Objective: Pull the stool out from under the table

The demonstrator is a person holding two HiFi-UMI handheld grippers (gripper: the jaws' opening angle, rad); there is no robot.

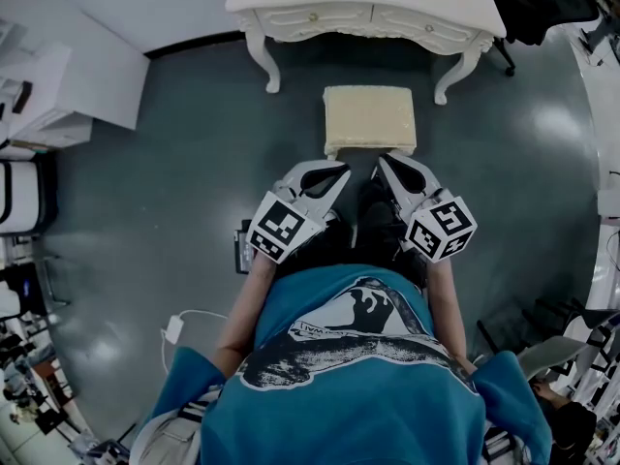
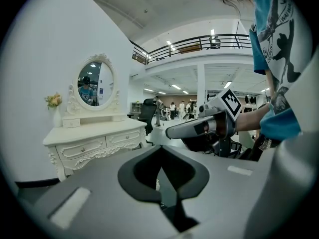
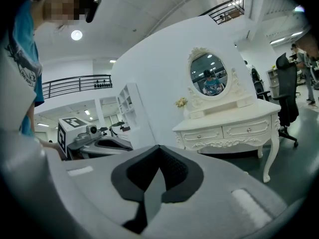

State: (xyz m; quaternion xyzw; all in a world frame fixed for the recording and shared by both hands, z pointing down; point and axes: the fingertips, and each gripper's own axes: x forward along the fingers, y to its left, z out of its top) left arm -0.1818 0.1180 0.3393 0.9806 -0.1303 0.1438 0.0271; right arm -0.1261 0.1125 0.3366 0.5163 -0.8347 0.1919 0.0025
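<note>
The cream cushioned stool (image 1: pixel 369 118) stands on the grey floor just in front of the white dressing table (image 1: pixel 368 10), out from beneath it. My left gripper (image 1: pixel 336 173) hovers near the stool's near left corner, and my right gripper (image 1: pixel 385 162) near its near right corner. Both are shut with nothing between the jaws. In the left gripper view the left gripper (image 2: pixel 160 156) points past the dressing table (image 2: pixel 94 139) with its oval mirror (image 2: pixel 95 83). The right gripper view shows the right gripper (image 3: pixel 158 157) closed and the dressing table (image 3: pixel 229 127) ahead on the right.
White cabinets (image 1: pixel 60 95) line the left wall. A black office chair (image 1: pixel 542 8) stands at the table's right end. A white charger and cable (image 1: pixel 176 328) lie on the floor at my left. My own body in a teal shirt (image 1: pixel 349 386) fills the bottom.
</note>
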